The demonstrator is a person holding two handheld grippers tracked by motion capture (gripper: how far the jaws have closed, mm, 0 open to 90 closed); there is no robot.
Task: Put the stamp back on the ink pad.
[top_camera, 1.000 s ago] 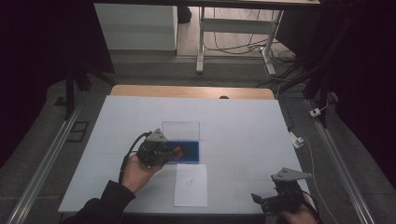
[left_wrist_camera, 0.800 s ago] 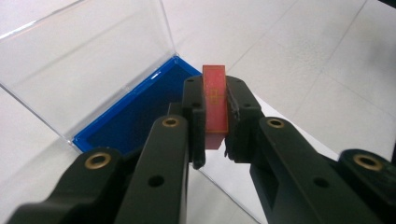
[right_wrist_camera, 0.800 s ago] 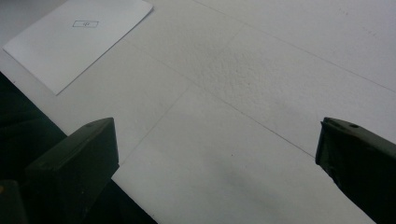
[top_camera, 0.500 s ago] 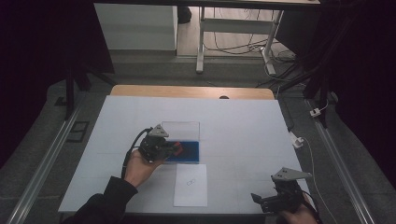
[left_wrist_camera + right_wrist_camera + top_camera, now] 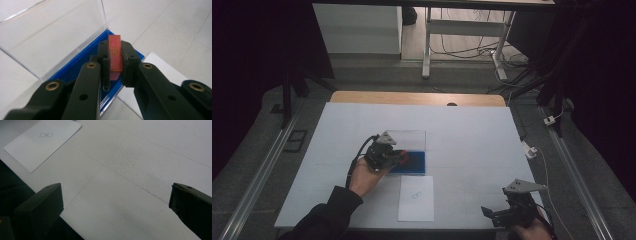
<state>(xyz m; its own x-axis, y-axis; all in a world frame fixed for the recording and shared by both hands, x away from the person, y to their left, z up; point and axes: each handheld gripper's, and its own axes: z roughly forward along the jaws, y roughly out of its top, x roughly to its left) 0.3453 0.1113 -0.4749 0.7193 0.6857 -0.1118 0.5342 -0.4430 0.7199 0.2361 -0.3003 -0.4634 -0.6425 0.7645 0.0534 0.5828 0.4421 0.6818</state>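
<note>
White table (image 5: pixel 472 145), wide and mostly bare. Near its front edge, a white paper sheet (image 5: pixel 416 198) with a small printed mark, lying flat. Just behind the sheet, a blue case (image 5: pixel 414 162) with its clear lid (image 5: pixel 50 37) swung up and open. Left gripper (image 5: pixel 115 57) over the case's blue tray, jaws clamped on a small red card (image 5: pixel 115 52), held upright on edge between the pads, its lower end above the blue tray; contact with the tray impossible to tell. Right gripper (image 5: pixel 507 214) at the table's front right corner, well apart from the case, jaws spread wide with nothing between them.
</note>
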